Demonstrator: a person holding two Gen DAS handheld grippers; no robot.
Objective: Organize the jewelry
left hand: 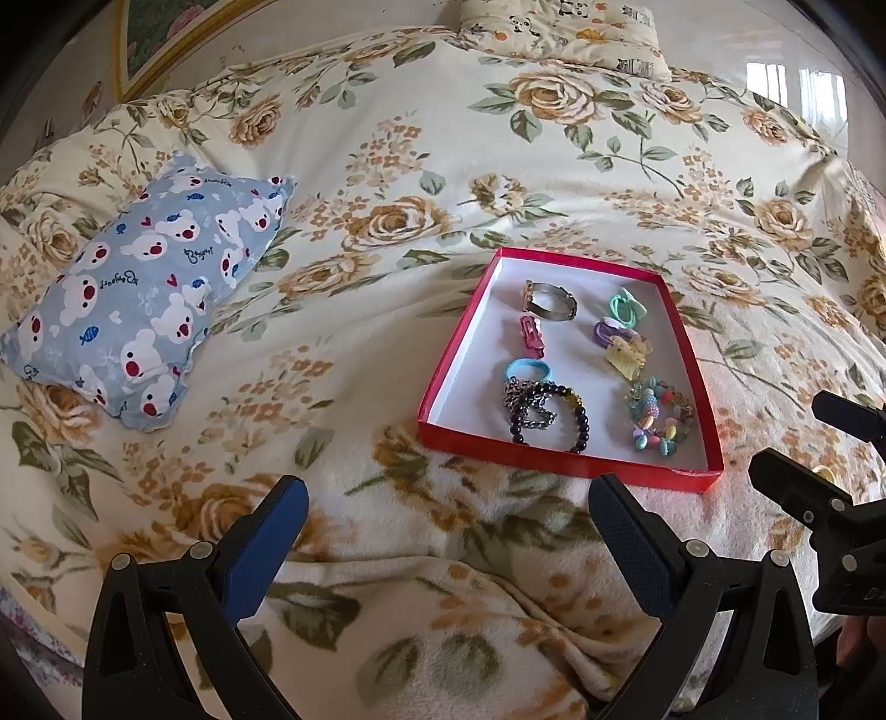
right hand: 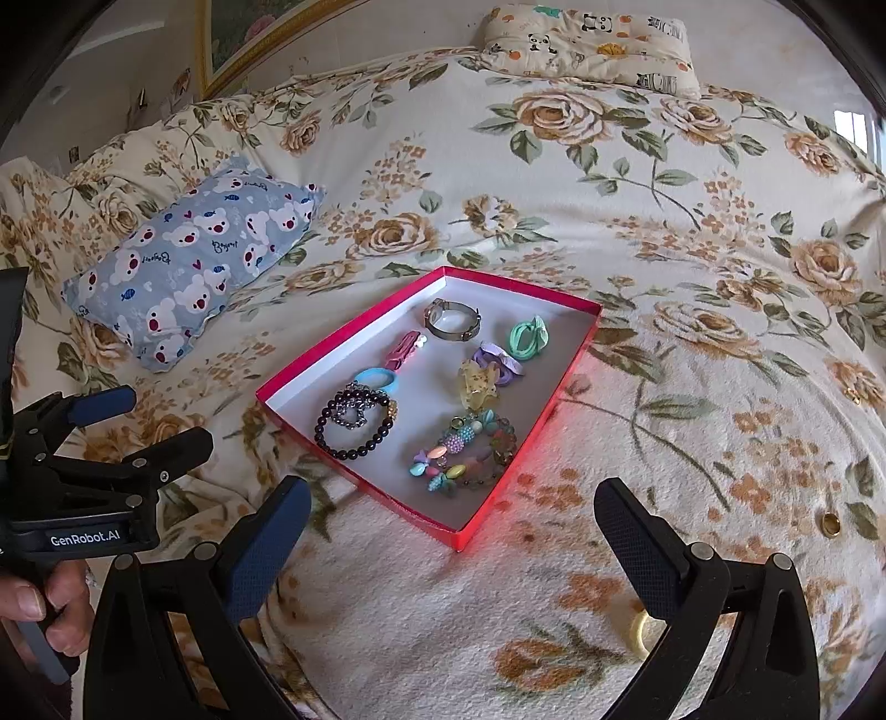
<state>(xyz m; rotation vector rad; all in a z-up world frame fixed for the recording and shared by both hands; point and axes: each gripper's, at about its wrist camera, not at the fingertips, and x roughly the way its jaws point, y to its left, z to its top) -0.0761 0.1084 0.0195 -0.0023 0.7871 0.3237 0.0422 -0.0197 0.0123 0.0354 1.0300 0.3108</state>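
A red tray with a white floor lies on the floral bed; it also shows in the right wrist view. It holds a metal bangle, a pink clip, a black bead bracelet, a pastel bead bracelet, hair ties and a yellow claw clip. Loose on the blanket are a gold ring and a pale yellow ring under my right finger. My left gripper is open and empty, near the tray's front. My right gripper is open and empty.
A blue bear-print pillow lies left of the tray. A panda-print pillow sits at the far edge. A small gold item lies on the bedspread far right. A framed picture leans behind the bed.
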